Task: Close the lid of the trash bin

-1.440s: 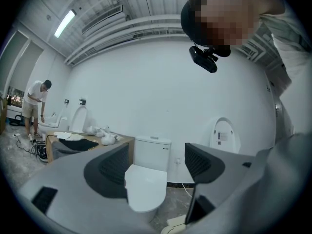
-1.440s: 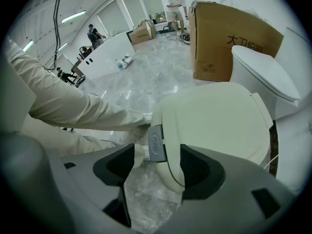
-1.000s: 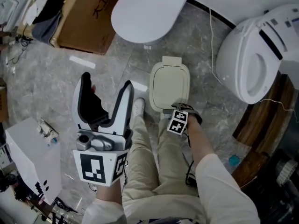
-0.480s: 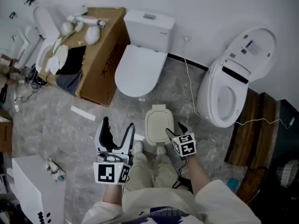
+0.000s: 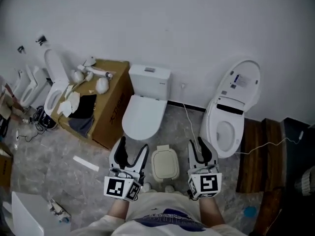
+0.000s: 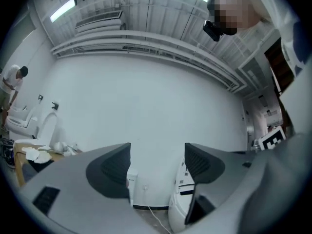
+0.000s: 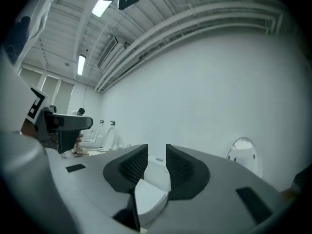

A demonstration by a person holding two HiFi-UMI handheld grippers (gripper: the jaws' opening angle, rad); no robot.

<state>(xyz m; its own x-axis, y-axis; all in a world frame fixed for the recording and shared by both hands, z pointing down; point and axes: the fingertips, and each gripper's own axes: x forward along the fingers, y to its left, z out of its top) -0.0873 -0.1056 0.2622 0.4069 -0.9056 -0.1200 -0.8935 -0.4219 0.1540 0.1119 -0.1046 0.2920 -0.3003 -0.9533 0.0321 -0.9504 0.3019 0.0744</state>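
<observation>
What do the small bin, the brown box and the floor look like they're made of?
Bin: probably plastic, judging by its cream, smooth, matte moulded lid.
Box: cardboard, plain brown with a printed side.
Floor: grey veined stone or tile; I cannot tell which.

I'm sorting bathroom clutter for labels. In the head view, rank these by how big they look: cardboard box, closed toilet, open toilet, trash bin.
1. Cardboard box and open toilet: too alike to rank.
2. Closed toilet.
3. Trash bin, clearly smallest.
</observation>
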